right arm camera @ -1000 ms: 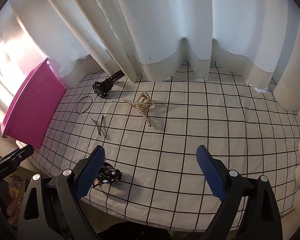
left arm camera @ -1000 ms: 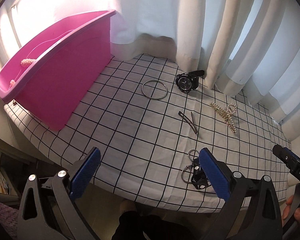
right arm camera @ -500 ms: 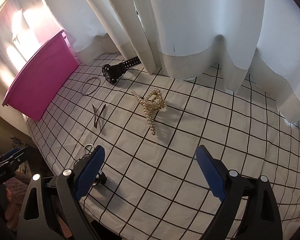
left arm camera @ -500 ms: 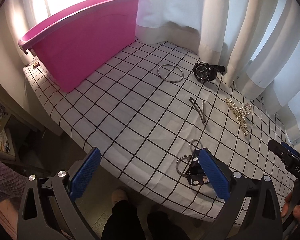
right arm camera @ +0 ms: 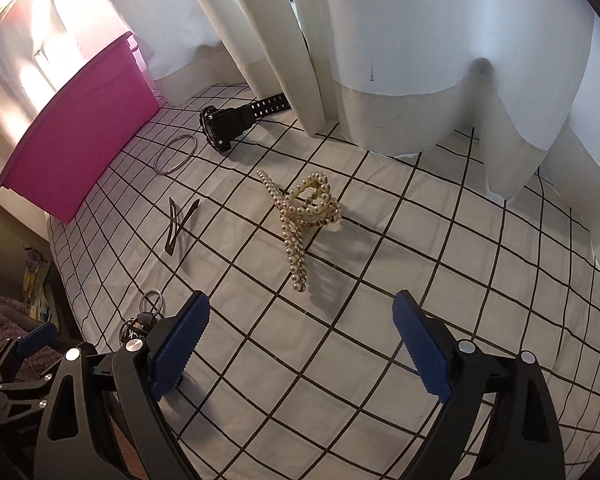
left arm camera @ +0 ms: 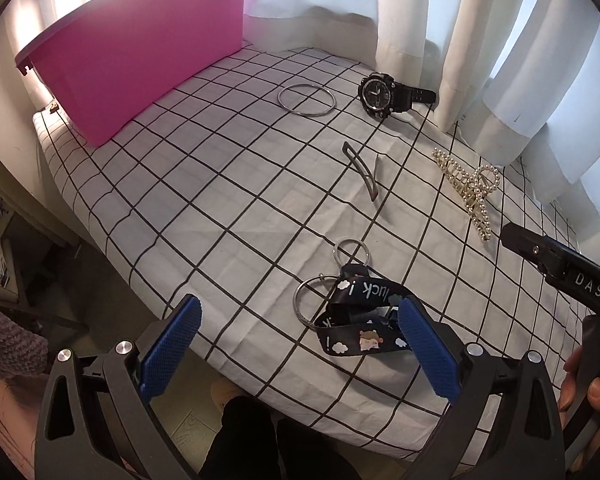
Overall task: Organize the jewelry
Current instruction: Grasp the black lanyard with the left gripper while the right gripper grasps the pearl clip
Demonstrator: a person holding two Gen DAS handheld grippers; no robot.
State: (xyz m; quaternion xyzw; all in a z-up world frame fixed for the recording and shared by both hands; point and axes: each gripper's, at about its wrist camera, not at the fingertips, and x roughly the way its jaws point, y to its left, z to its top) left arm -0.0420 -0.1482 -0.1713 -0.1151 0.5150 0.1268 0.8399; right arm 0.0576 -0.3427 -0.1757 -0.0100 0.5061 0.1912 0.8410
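right gripper [right arm camera: 300,338]: jaws spread wide, nothing held, hovering just short of the claw.
left gripper [left arm camera: 300,338]: spread, empty, over the lanyard keyring [left arm camera: 356,312].
pearl hair claw [right arm camera: 304,216]: mid-cloth; likely light, rigid, slippery beads. Pinch across its body.
long axis: runs near-to-far, tip toward the gripper.
pink bin [right arm camera: 80,136]: far left.

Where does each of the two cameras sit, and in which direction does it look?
Left wrist: sits on the left gripper, looking across the checked cloth toward the pink bin; its open blue fingers, a sleeve, dark legs and the right gripper show.
Right wrist: sits on the right gripper, looking toward the curtains, the pearl hair claw ahead; its open fingers and part of the left gripper show.
Shared: bin, watch, bangle, hair clip, claw, keychain strap.
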